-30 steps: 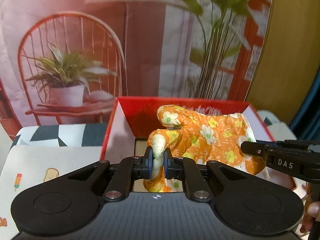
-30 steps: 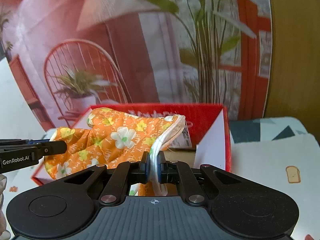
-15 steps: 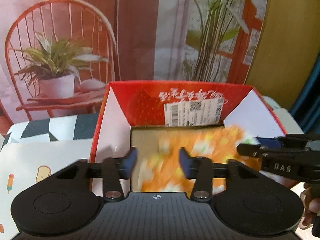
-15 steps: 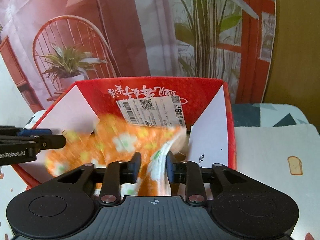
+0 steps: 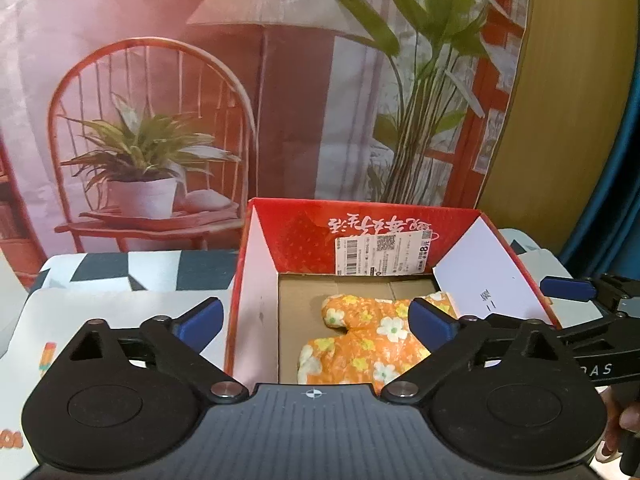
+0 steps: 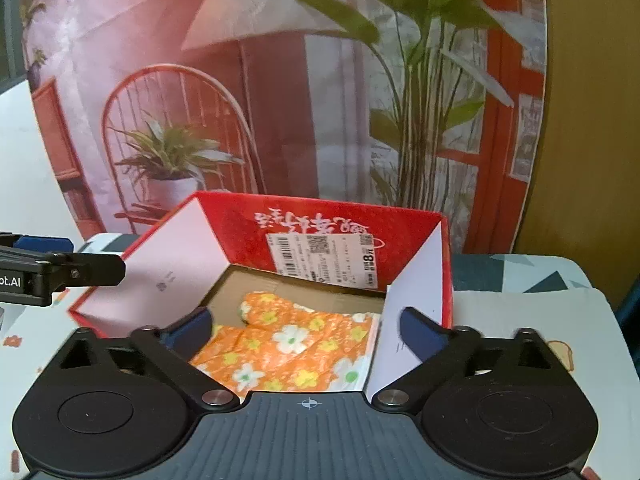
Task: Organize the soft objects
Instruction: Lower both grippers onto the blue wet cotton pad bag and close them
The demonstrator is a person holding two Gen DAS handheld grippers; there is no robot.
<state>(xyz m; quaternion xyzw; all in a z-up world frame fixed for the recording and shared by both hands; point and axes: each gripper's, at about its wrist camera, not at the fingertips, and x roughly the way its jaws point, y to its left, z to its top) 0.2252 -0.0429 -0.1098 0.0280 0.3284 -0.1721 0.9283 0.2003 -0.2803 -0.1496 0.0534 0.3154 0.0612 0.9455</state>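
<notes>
An orange oven mitt with white and yellow flowers lies flat on the brown floor of a red cardboard box. My left gripper hangs above the box's near edge. Its jaws are opening wide, with nothing pressed between the blue pads. In the right wrist view the mitt fills the near half of the box. My right gripper is also opening, clear of the mitt. Each gripper shows at the edge of the other's view: the right gripper and the left gripper.
The box flaps stand up on both sides. A patterned cloth covers the table around the box. A printed backdrop of a chair, plants and a lamp rises close behind. A person's hand shows at the lower right.
Both grippers went from shut on the mitt to wide open. The mitt dropped from above the box onto its floor. Both grippers drew back a little.
</notes>
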